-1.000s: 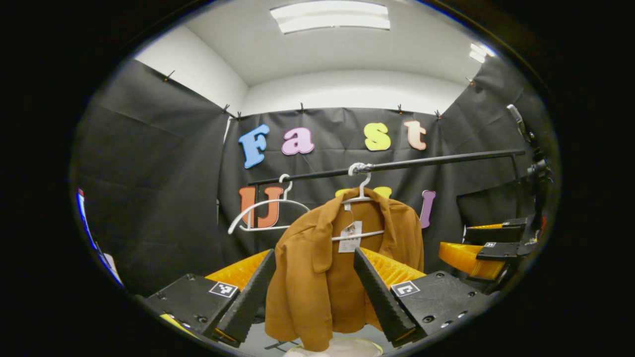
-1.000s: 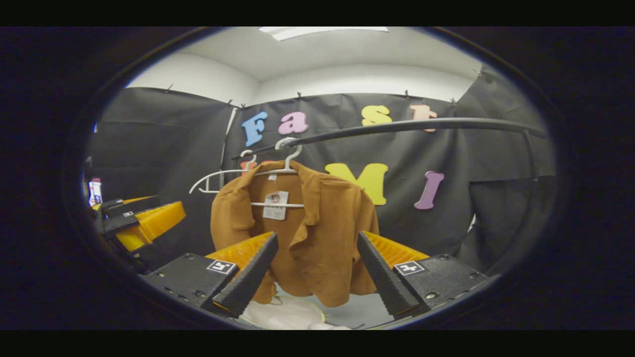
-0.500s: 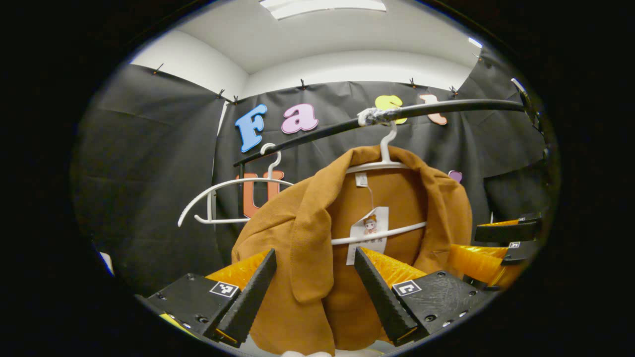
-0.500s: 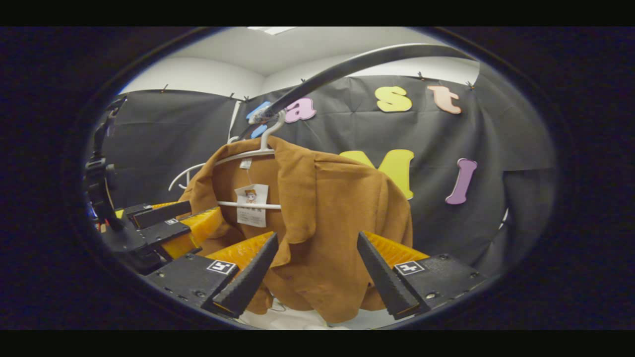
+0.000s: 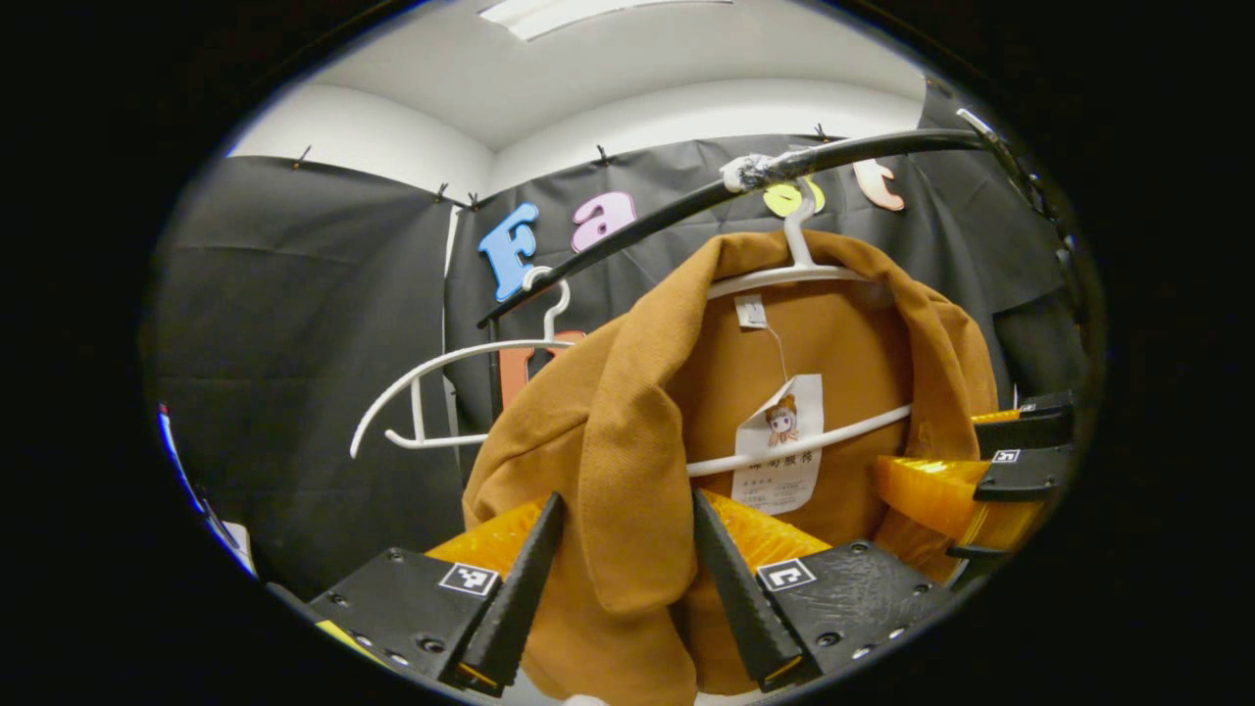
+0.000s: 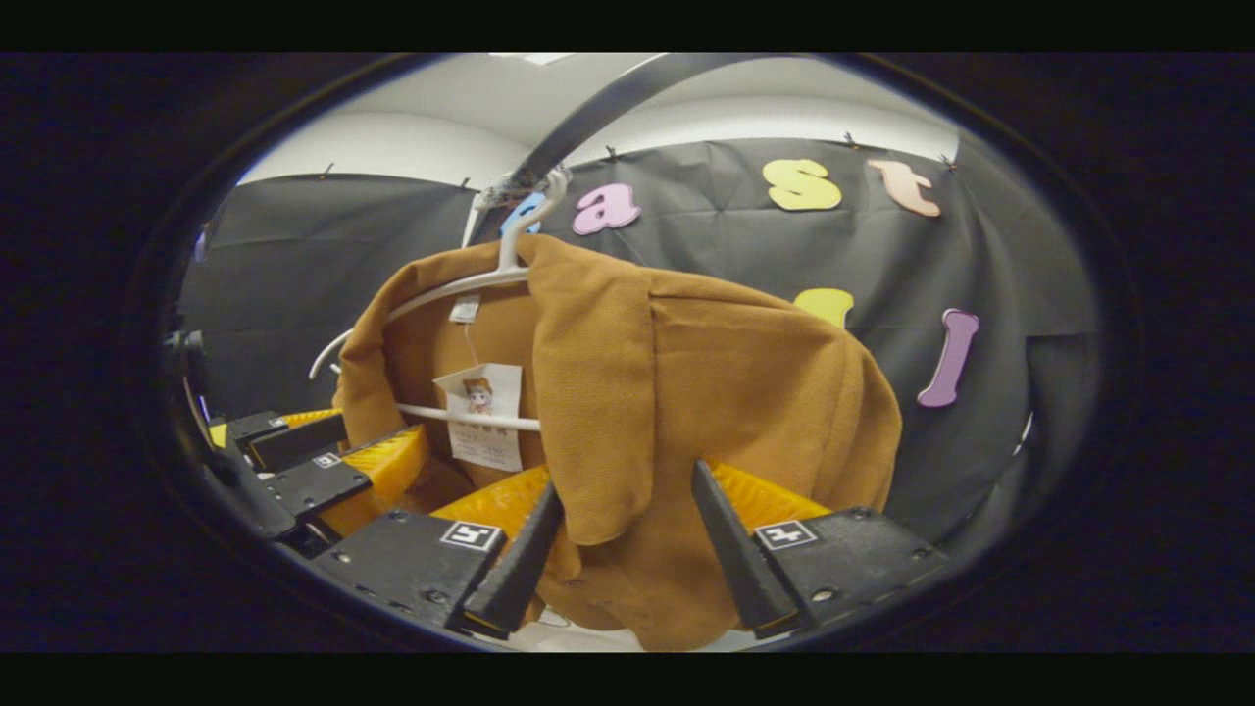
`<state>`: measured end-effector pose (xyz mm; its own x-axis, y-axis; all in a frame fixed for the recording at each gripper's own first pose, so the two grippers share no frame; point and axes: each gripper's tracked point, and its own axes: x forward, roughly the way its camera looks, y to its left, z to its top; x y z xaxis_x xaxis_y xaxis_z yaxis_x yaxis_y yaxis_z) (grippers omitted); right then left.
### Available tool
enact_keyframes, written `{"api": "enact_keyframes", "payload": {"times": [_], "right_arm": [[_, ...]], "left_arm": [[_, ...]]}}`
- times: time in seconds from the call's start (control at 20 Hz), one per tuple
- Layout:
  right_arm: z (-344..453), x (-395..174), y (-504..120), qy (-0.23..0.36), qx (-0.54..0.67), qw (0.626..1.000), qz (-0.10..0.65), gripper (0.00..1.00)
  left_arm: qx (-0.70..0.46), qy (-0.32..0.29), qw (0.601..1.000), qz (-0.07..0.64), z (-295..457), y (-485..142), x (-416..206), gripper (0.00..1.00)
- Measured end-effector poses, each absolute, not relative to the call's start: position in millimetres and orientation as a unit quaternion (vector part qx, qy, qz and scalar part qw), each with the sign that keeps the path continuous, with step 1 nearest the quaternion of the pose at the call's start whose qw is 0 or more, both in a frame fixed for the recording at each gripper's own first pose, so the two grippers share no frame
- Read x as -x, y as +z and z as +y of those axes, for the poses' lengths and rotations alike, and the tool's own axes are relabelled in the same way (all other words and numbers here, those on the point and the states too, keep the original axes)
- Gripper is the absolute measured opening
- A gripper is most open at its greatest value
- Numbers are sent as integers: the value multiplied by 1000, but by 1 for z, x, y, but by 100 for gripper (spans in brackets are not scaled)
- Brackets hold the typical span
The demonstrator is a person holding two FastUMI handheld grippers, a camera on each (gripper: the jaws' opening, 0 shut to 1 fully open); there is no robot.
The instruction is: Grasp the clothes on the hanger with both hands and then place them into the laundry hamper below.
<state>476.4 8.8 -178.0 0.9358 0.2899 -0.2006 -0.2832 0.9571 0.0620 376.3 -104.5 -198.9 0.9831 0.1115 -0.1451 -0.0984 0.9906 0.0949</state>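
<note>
Both grippers, left gripper and right gripper, straddle the jacket's lapels.

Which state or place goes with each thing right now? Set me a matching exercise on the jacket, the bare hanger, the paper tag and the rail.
Things:
1. brown jacket
2. empty white hanger
3. paper tag
4. black rail

States or places:
A. carries both hanger hooks
B. dangles on a string inside the collar
C. hangs bare beside the garment
D. lapel sits between the open fingers of the left claw

Pairs: 1-D, 2-C, 3-B, 4-A
</note>
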Motion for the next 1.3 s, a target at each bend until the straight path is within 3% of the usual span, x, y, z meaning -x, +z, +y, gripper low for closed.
{"api": "enact_keyframes", "payload": {"times": [0.15, 0.2, 0.25, 0.3, 0.4, 0.45, 0.75, 0.85, 0.9, 1.1, 1.15, 1.25, 1.3], "right_arm": [[7, -484, -186, 163, -35, 980, 109, 57], [8, -487, -192, 175, -44, 977, 117, 40], [11, -490, -198, 185, -52, 973, 128, 34], [8, -492, -201, 193, -63, 970, 136, 23], [10, -494, -203, 222, -88, 959, 153, 13], [11, -496, -203, 233, -101, 954, 158, 12], [7, -503, -205, 315, -164, 914, 194, 5], [6, -503, -202, 335, -174, 904, 198, 4], [5, -501, -203, 339, -173, 903, 201, 4], [5, -490, -194, 371, -179, 890, 195, 4], [7, -485, -190, 385, -187, 883, 191, 4], [10, -475, -190, 422, -201, 862, 197, 4], [9, -471, -188, 436, -215, 850, 200, 5]], "left_arm": [[-39, 52, 994, 92, -102, -208, -377, 69], [-36, 50, 993, 98, -102, -211, -377, 68], [-31, 44, 993, 106, -103, -215, -376, 61], [-32, 45, 992, 110, -102, -216, -379, 61], [-24, 37, 992, 119, -105, -221, -386, 42], [-18, 31, 992, 125, -108, -221, -387, 32], [-20, 12, 988, 154, -103, -228, -389, 42], [-14, 10, 987, 158, -101, -230, -389, 10], [-10, 5, 987, 161, -104, -231, -389, 5], [-3, -9, 986, 164, -106, -232, -388, 9], [6, -14, 986, 165, -107, -231, -386, 0], [21, -20, 986, 162, -103, -228, -383, 4], [26, -21, 986, 161, -100, -227, -382, 0]]}}
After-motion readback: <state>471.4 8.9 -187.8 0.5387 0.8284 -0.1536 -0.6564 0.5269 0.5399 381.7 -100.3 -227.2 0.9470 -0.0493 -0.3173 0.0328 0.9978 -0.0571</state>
